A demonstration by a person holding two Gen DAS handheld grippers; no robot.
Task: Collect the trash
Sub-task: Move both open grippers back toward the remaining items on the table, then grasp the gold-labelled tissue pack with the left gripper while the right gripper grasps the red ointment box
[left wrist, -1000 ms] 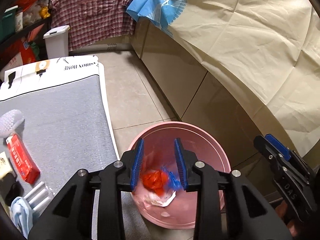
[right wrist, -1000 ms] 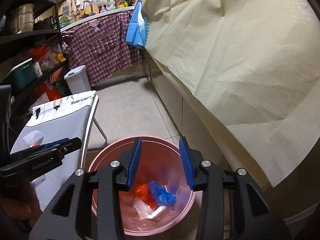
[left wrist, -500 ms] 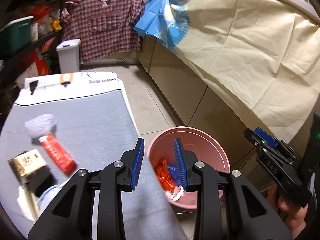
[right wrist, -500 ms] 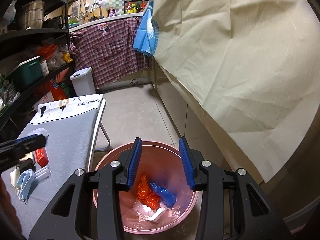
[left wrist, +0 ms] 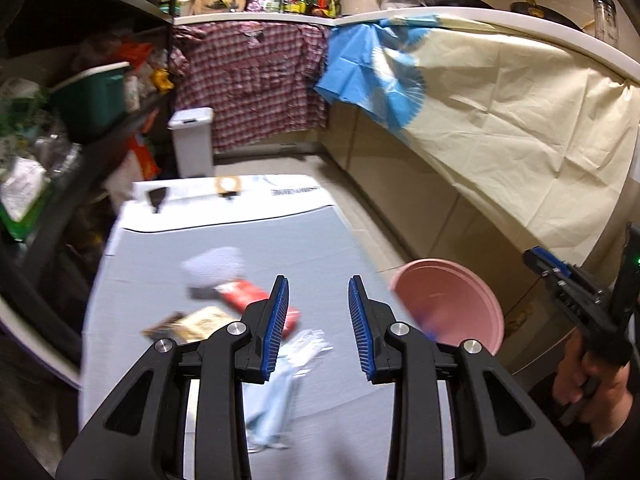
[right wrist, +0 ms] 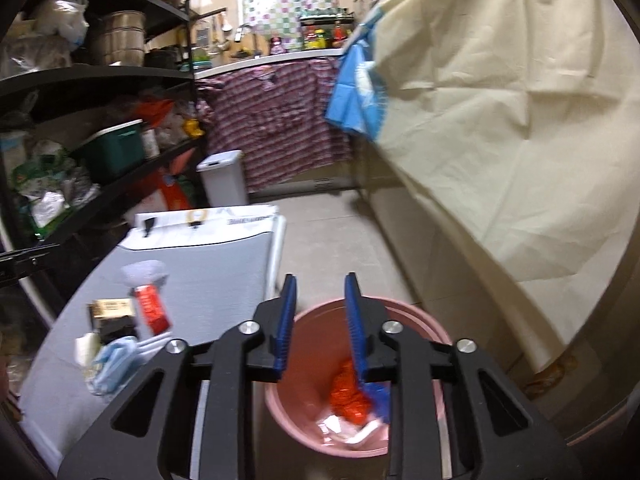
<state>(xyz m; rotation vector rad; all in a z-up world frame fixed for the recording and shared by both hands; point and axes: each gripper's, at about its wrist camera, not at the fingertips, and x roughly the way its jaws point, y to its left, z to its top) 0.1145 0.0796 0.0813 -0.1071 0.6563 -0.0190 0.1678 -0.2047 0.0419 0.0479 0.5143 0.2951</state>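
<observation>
My left gripper [left wrist: 318, 314] is open and empty above the grey table [left wrist: 224, 236]. Below it lies trash: a red packet [left wrist: 248, 294], a brown wrapper [left wrist: 192, 322], a white crumpled wad [left wrist: 214, 266], clear plastic [left wrist: 310, 346] and a light blue mask [left wrist: 276, 400]. The pink bin [left wrist: 452, 300] stands to the table's right. My right gripper [right wrist: 320, 318] is open and empty above the bin [right wrist: 404, 312], which holds orange trash [right wrist: 346, 394], blue trash [right wrist: 380, 398] and white scraps. The table trash also shows in the right wrist view, red packet [right wrist: 150, 306] and mask [right wrist: 114, 362].
A white lidded bin [left wrist: 192, 140] stands on the floor beyond the table. Dark shelves [right wrist: 100, 76] full of goods run along the left. A counter draped in cream cloth [left wrist: 500, 120] runs along the right. A plaid shirt [left wrist: 256, 80] hangs at the back.
My left gripper has swung left, from over the pink bin to over the table trash. My right gripper has drawn back slightly and stays over the bin.
</observation>
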